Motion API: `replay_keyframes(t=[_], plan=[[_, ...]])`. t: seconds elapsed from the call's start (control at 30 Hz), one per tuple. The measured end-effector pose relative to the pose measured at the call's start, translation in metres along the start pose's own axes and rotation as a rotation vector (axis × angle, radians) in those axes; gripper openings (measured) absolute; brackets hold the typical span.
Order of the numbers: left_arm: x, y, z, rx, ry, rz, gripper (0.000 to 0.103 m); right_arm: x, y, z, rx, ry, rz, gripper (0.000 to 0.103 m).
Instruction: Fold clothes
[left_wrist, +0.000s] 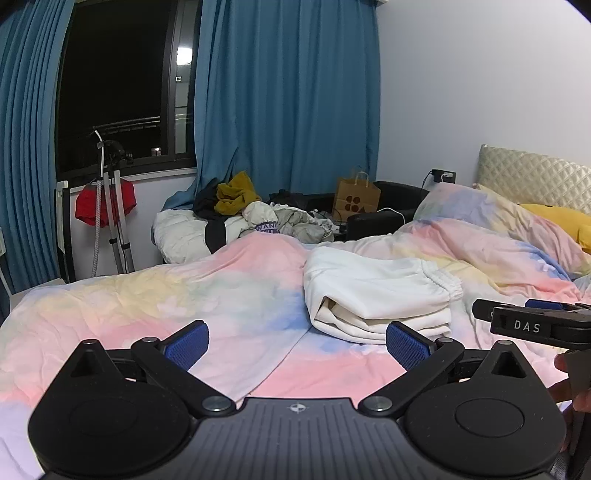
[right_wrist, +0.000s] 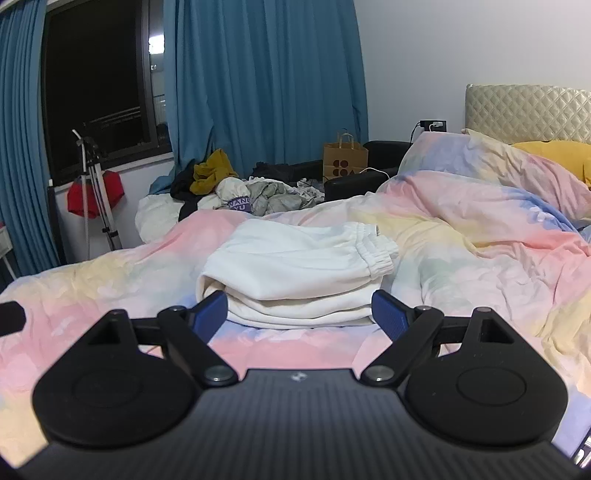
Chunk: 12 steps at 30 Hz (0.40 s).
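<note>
A folded white garment (left_wrist: 376, 295) with an elastic waistband lies on the pastel duvet (left_wrist: 147, 310). In the right wrist view the folded white garment (right_wrist: 295, 273) sits straight ahead on the duvet (right_wrist: 461, 266). My left gripper (left_wrist: 297, 345) is open and empty, low over the duvet, just left of and in front of the garment. My right gripper (right_wrist: 299, 314) is open and empty, its blue pads (right_wrist: 388, 314) on either side of the garment's near edge. The right gripper also shows from the side in the left wrist view (left_wrist: 517, 317).
A heap of unfolded clothes (left_wrist: 258, 218) lies beyond the bed's far side by the blue curtains (left_wrist: 288, 92). A brown paper bag (left_wrist: 354, 201), a black box and a cable stand near it. A pillow and quilted headboard (right_wrist: 528, 110) are at right. A stand with a red cloth (left_wrist: 105, 203) is at left.
</note>
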<state>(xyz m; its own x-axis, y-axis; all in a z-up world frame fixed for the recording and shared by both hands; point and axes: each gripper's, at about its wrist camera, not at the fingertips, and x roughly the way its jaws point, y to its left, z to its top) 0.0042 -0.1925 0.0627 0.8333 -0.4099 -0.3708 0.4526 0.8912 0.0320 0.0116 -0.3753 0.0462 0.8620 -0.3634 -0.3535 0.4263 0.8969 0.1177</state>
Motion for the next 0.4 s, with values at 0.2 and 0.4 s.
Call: replay_keyframes(t=[0.2, 0.4], plan=[[-0.001, 0.0, -0.0012, 0.005, -0.005, 0.007, 0.103, -0.0009, 0.0017, -0.0003, -0.009, 0.0, -0.007, 0.086], [-0.0009, 0.0031, -0.0014, -0.008, -0.007, 0.015, 0.103, -0.0011, 0.0015, -0.0004, -0.01, 0.005, -0.009, 0.086]])
